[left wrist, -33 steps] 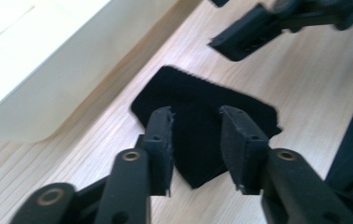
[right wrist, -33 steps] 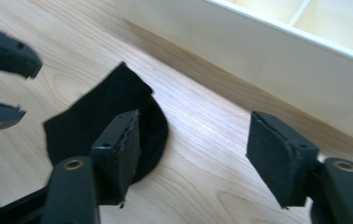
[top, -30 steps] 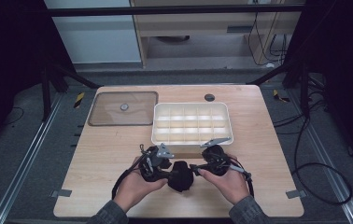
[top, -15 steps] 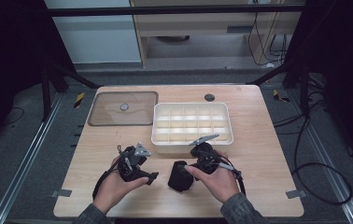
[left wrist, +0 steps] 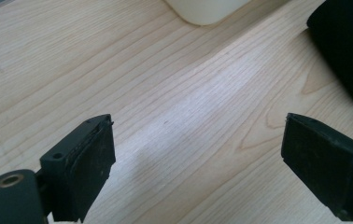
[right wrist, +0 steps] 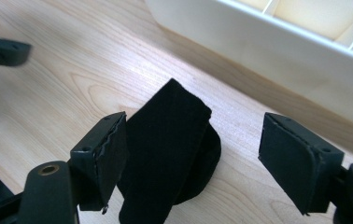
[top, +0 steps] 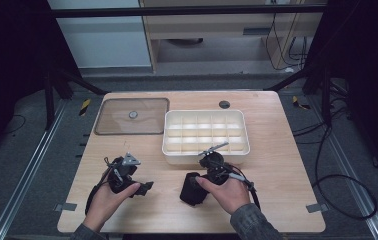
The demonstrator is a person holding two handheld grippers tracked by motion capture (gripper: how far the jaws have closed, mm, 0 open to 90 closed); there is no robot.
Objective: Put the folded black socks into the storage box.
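Observation:
A black folded piece of fabric (top: pixel 192 189) lies on the wooden table in front of the white compartment tray (top: pixel 206 131). In the right gripper view the black fabric (right wrist: pixel 165 158) stands between the jaws of my right gripper (right wrist: pixel 195 123), close against the left pad (right wrist: pixel 111 154) and apart from the right one. Those jaws have just been closing. My right gripper (top: pixel 202 175) sits beside the fabric. My left gripper (top: pixel 146 187) rests to the left of it, its jaws just opened wide. Between the jaws of my left gripper (left wrist: pixel 195 135) is bare wood, and the fabric (left wrist: pixel 347 42) is farther off.
A transparent brownish lid (top: pixel 132 116) lies flat at the table's back left, beside the tray. A small dark round spot (top: pixel 224 104) sits behind the tray. The tray's corner (left wrist: pixel 207 9) shows ahead of the left gripper. Cables trail from both grippers.
The left gripper has let go of the black fabric and moved left, its jaws opening. The right gripper has shifted slightly left and stays at the fabric.

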